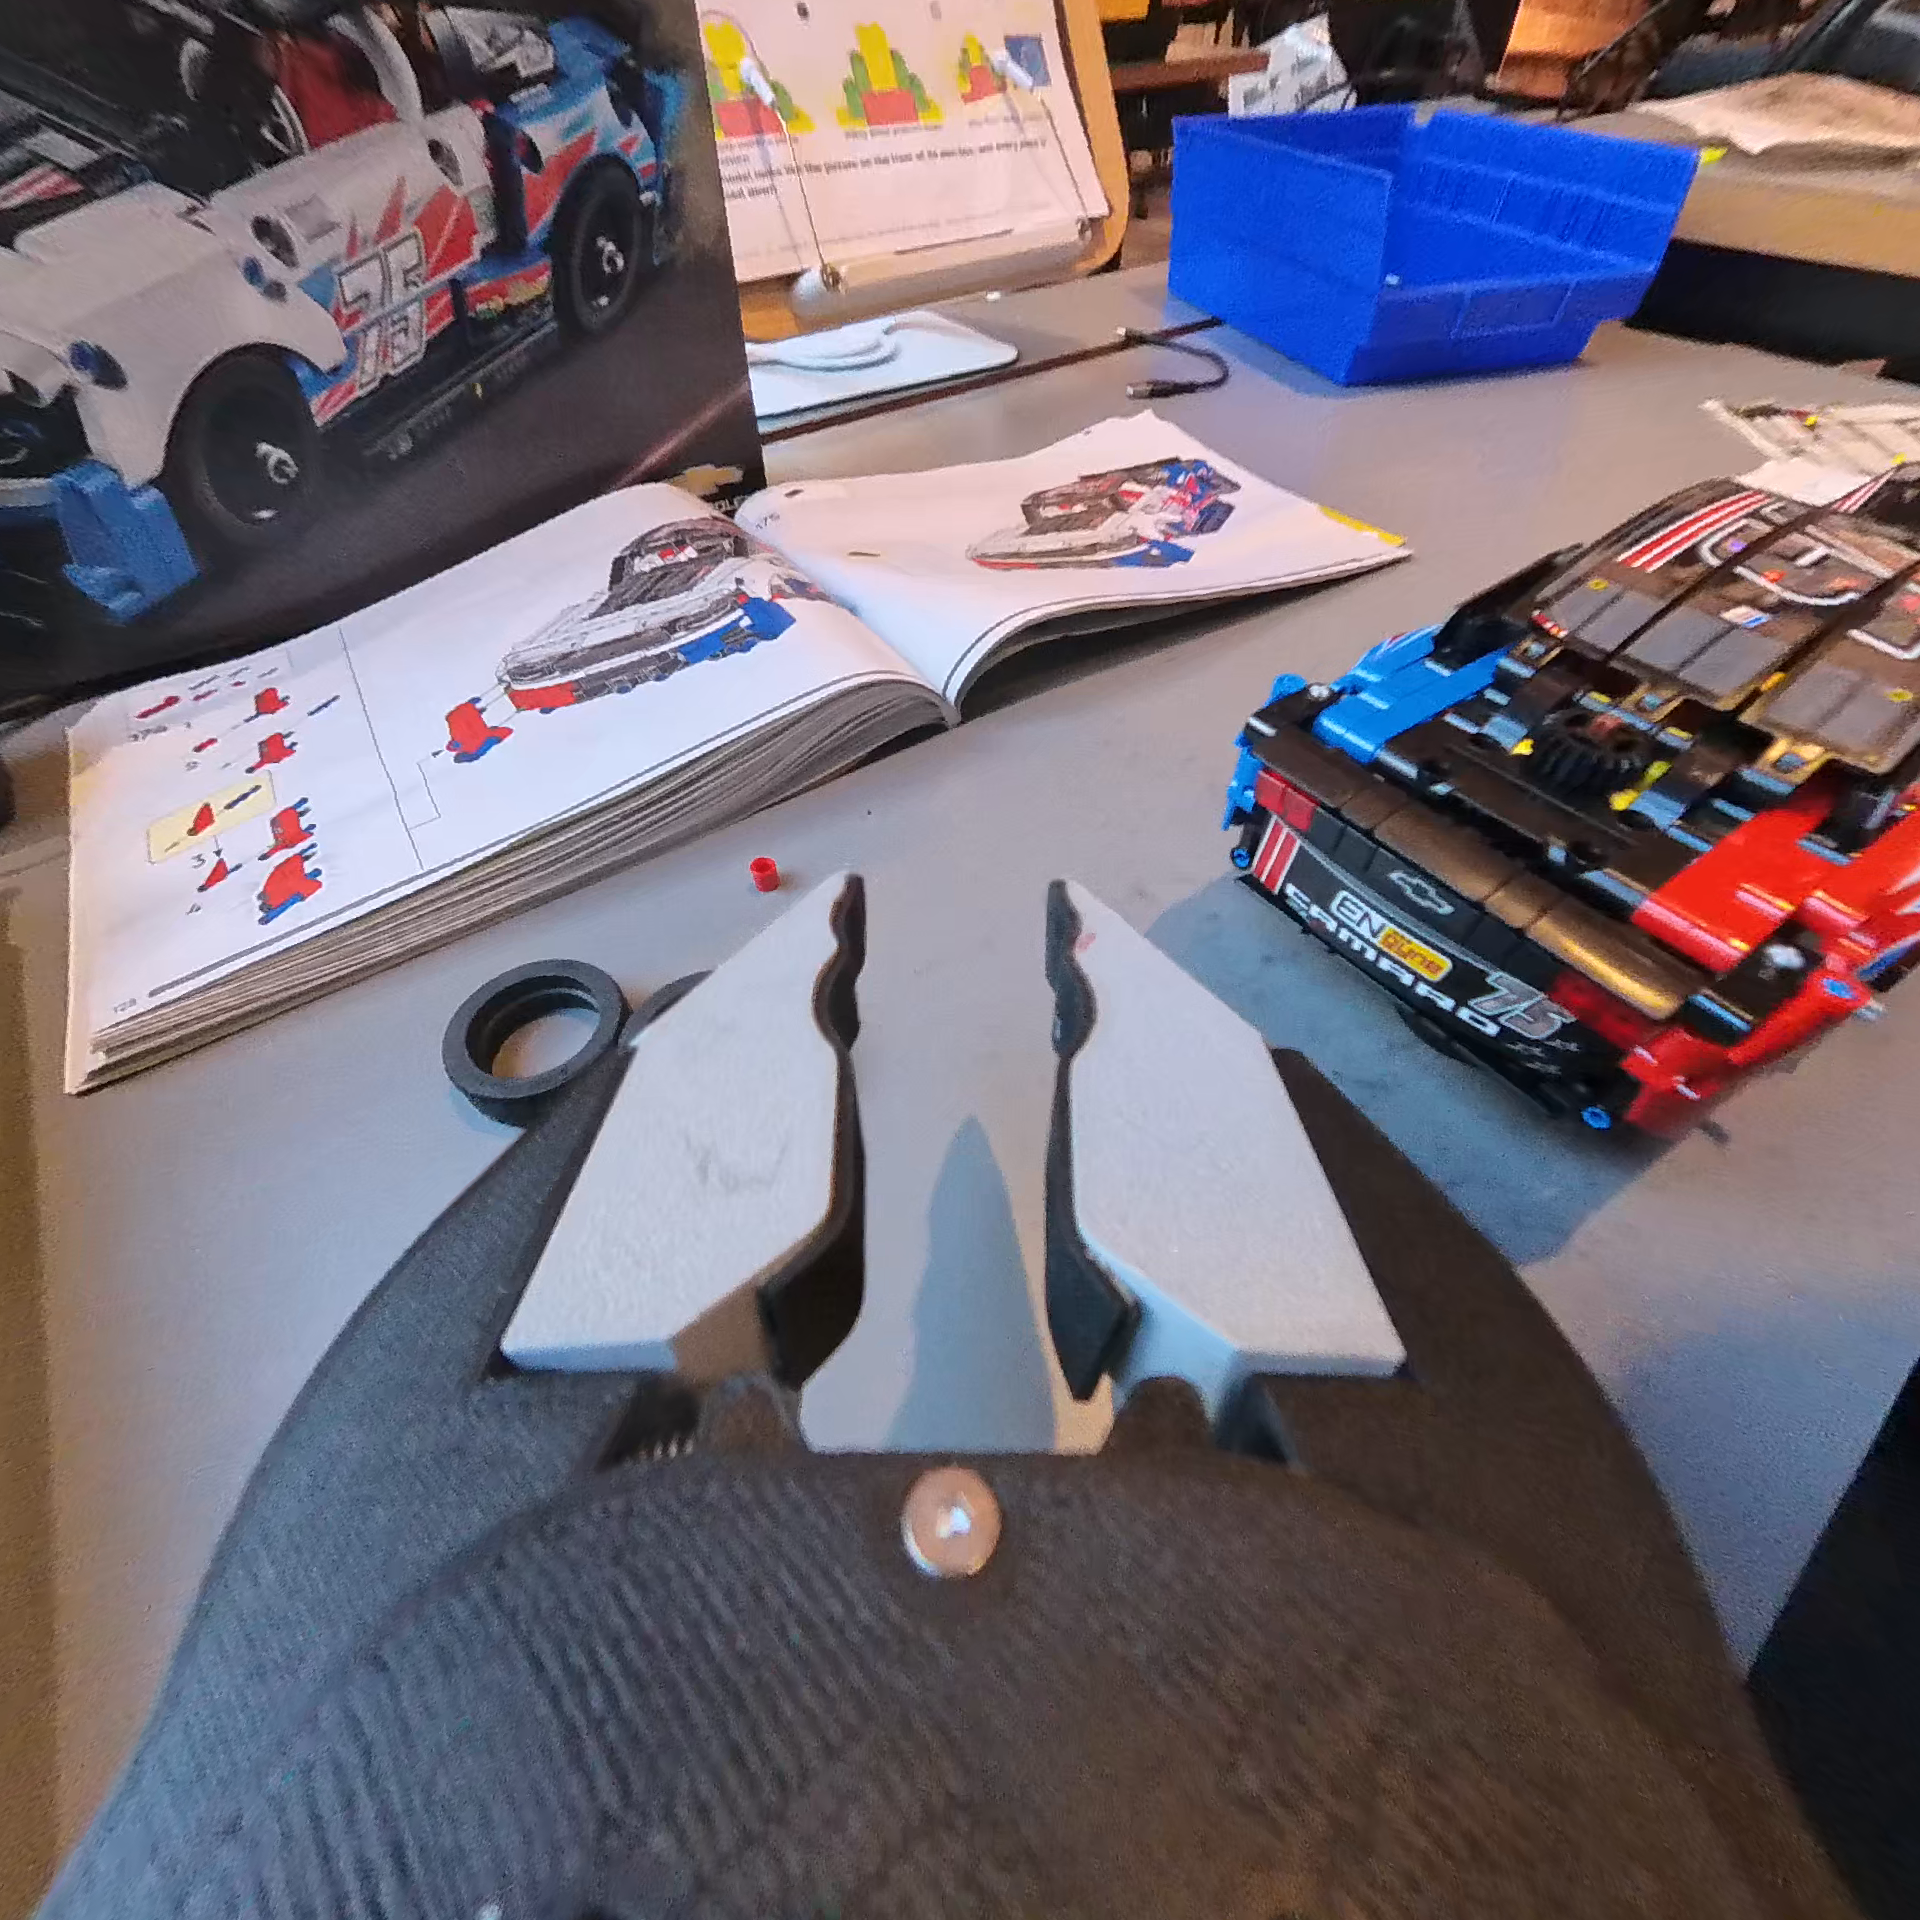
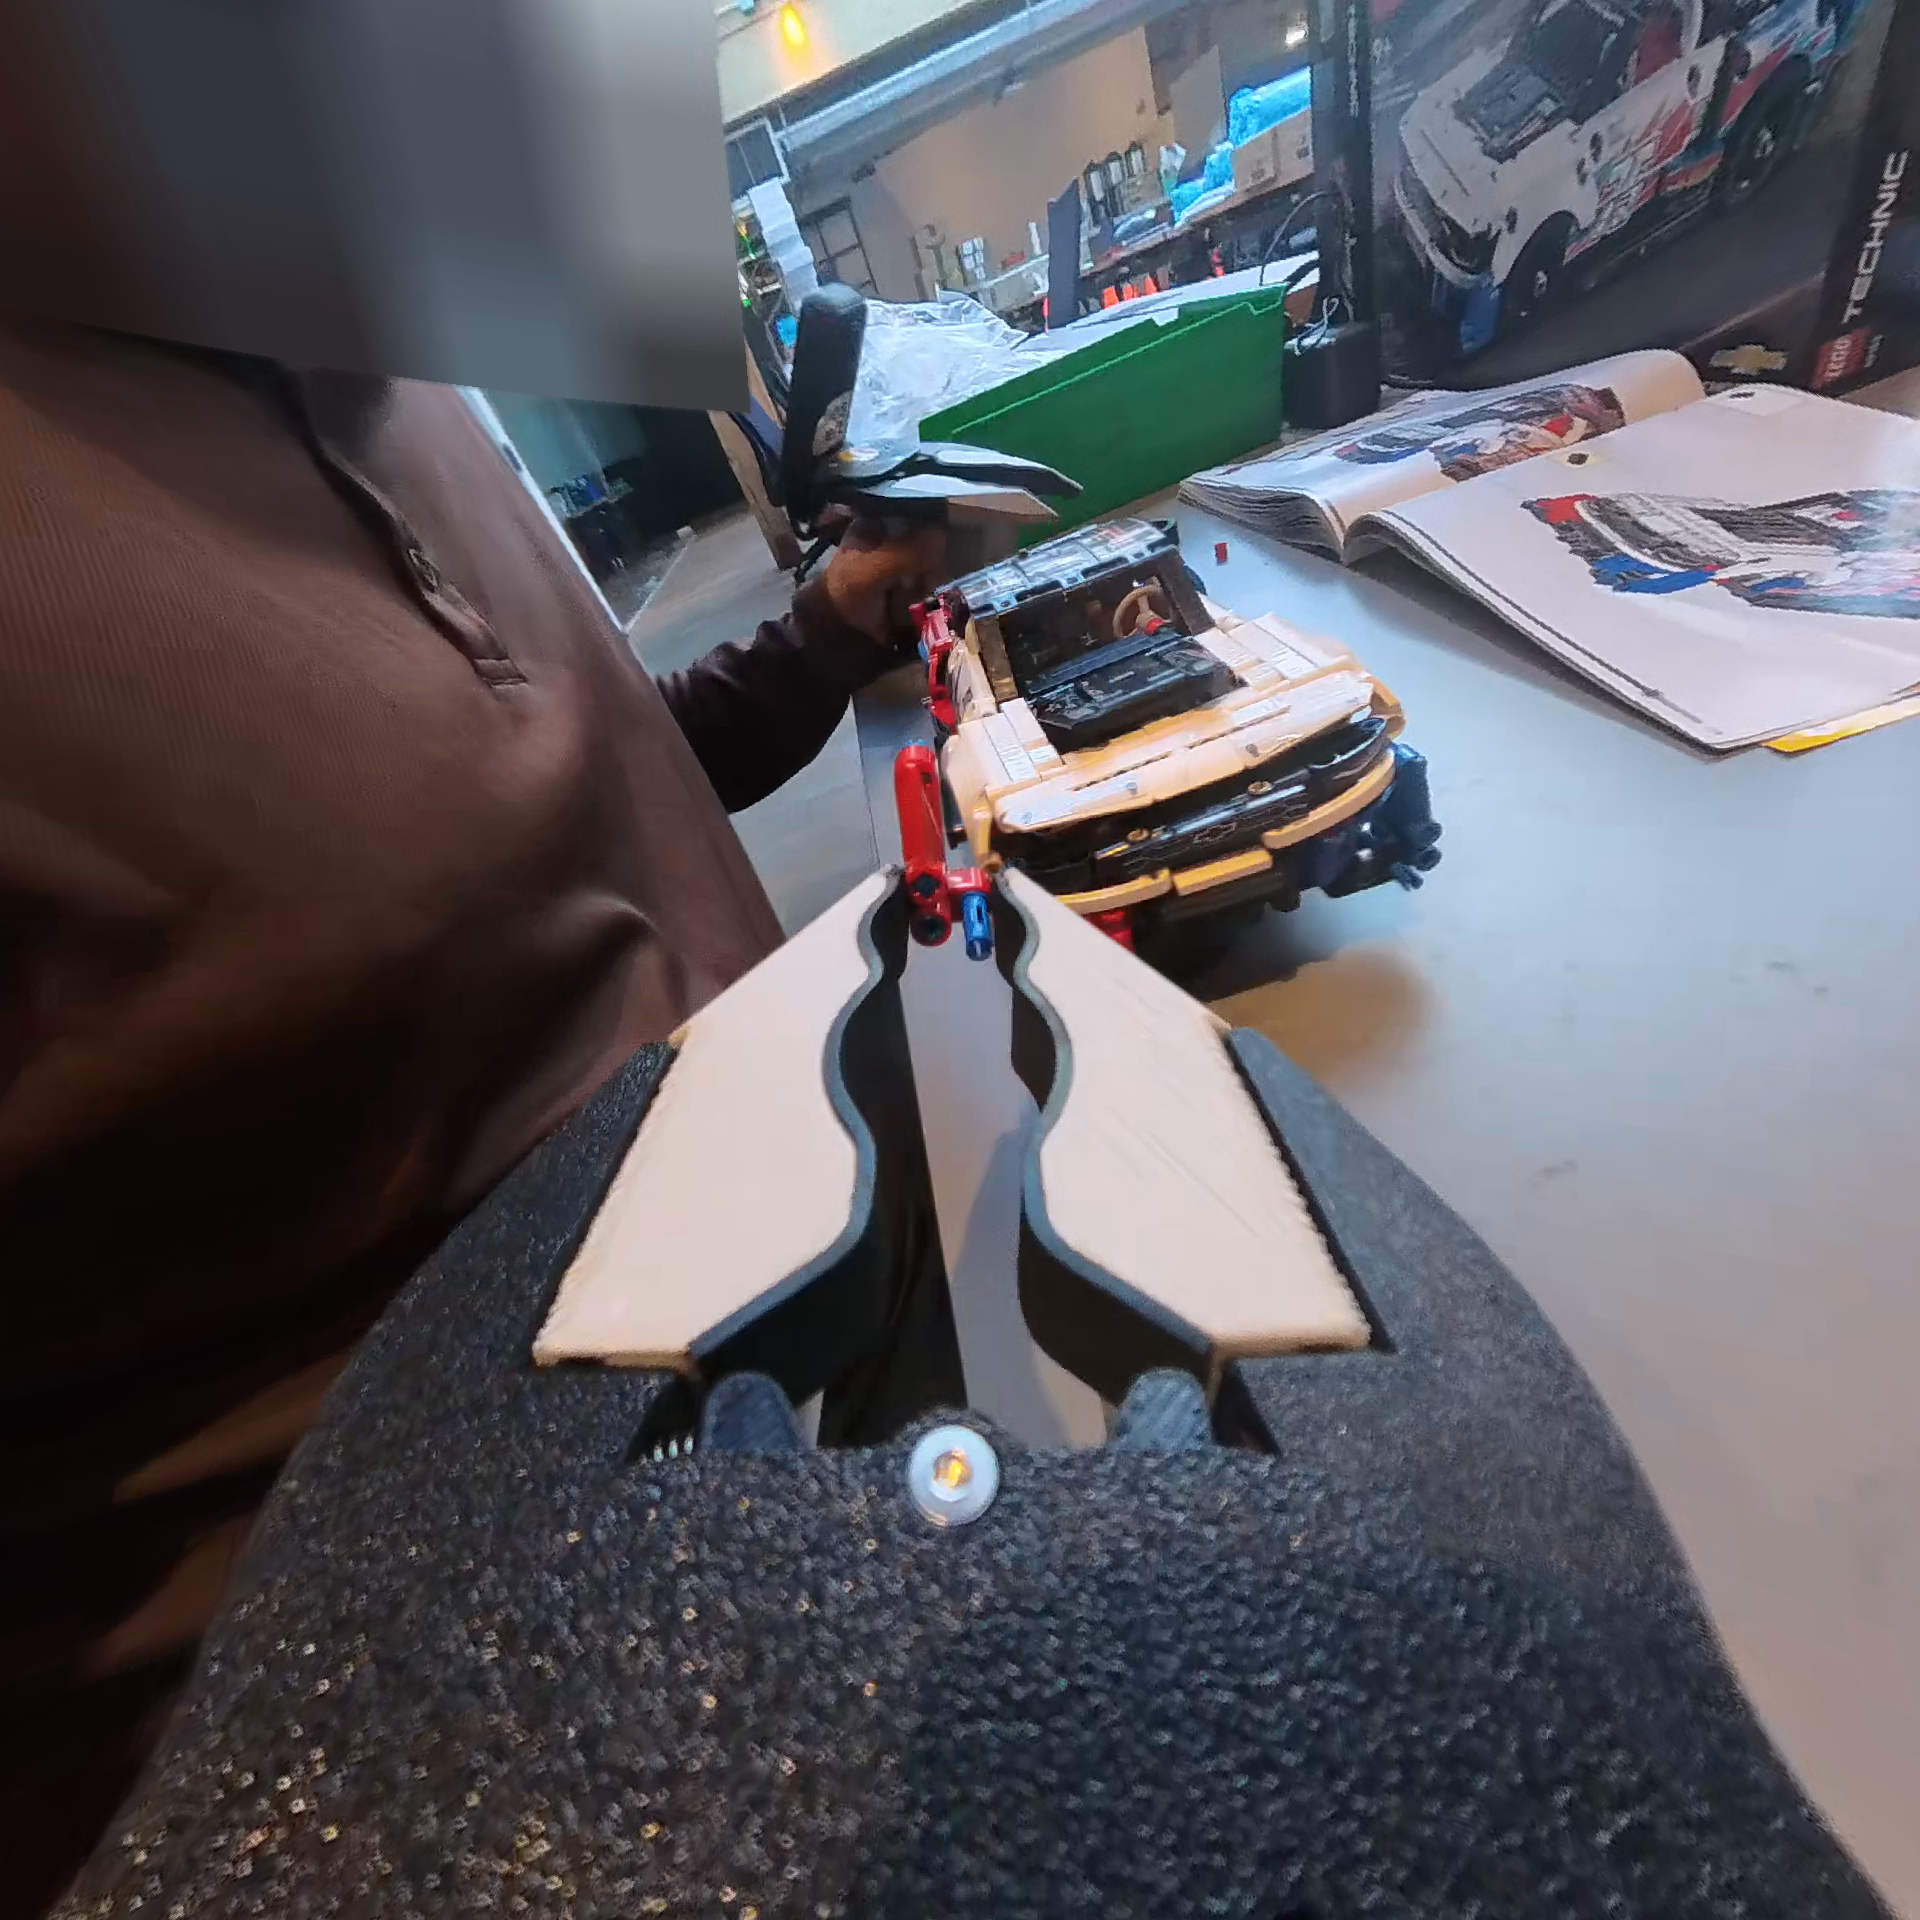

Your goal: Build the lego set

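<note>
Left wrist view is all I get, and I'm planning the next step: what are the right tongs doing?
Observer: The right tongs seem closed on a red piece that carries a blue pin.
Operator: Where is that relative to the car?
Observer: Right at the front corner of the car. I cannot tell whether the piece is attached to it.
Operator: Anything behind the car?
Observer: A green bin stands on the table behind it.
</note>
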A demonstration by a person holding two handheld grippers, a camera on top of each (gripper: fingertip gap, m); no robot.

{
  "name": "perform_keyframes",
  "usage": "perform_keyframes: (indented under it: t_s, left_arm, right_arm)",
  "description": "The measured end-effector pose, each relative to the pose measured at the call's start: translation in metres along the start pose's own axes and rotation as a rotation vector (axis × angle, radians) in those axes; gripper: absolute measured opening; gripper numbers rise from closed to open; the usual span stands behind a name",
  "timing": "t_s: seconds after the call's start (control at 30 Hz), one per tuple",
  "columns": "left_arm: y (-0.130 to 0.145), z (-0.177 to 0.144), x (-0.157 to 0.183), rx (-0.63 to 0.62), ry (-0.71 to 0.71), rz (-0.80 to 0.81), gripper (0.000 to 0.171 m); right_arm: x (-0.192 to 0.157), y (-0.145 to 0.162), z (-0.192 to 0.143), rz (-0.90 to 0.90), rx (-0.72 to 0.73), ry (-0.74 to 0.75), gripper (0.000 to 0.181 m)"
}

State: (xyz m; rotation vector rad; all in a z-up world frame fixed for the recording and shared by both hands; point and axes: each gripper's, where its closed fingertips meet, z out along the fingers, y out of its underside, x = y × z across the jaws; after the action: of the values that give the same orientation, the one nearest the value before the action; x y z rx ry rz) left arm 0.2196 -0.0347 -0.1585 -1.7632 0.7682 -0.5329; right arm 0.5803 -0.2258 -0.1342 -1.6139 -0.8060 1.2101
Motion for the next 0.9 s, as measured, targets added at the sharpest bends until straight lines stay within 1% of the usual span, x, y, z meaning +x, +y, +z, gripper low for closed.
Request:
perform_keyframes:
  t_s: [0.1, 0.23, 0.27, 0.33, 0.4, 0.5, 0.53, 0.6, 0.7, 0.77, 0.9]
  left_arm:
    - [0.003, 0.002, -0.001, -0.021, -0.001, -0.006, 0.034]
    - [0.000, 0.001, 0.001, -0.004, 0.007, 0.000, 0.034]
    - [0.002, 0.002, 0.002, -0.014, 0.020, -0.003, 0.034]
    - [0.005, 0.004, 0.004, -0.040, 0.050, -0.012, 0.039]
    - [0.005, 0.004, 0.007, -0.043, 0.073, -0.014, 0.039]
    - [0.001, 0.001, 0.011, -0.019, 0.080, -0.021, 0.032]
    - [-0.001, 0.000, 0.017, -0.028, 0.091, -0.037, 0.032]
    - [-0.013, -0.005, 0.042, -0.056, 0.130, -0.037, 0.035]
    - [-0.043, -0.013, 0.087, -0.039, 0.123, 0.084, 0.036]
    - [-0.059, -0.015, 0.128, -0.049, 0.160, 0.156, 0.036]
    - [-0.076, -0.010, 0.218, -0.078, 0.273, 0.260, 0.035]
  right_arm:
    - [0.001, 0.003, 0.001, 0.029, -0.018, -0.018, 0.014]
    - [0.018, -0.002, 0.005, 0.030, -0.019, 0.094, 0.013]
    - [0.021, -0.002, 0.006, 0.028, -0.034, 0.123, 0.014]
    - [0.021, 0.002, 0.010, 0.010, -0.077, 0.151, 0.014]
    - [0.017, 0.011, 0.014, -0.009, -0.144, 0.150, 0.014]
    - [0.011, 0.032, 0.015, -0.017, -0.247, 0.139, 0.014]
    - [0.009, 0.038, 0.013, -0.008, -0.272, 0.138, 0.014]
    - [0.005, 0.042, 0.011, 0.001, -0.273, 0.131, 0.014]
    - [0.006, 0.039, 0.008, 0.025, -0.236, 0.135, 0.014]
    - [0.010, 0.035, 0.007, 0.047, -0.192, 0.140, 0.014]
    - [0.005, 0.027, 0.017, 0.076, -0.115, 0.084, 0.014]
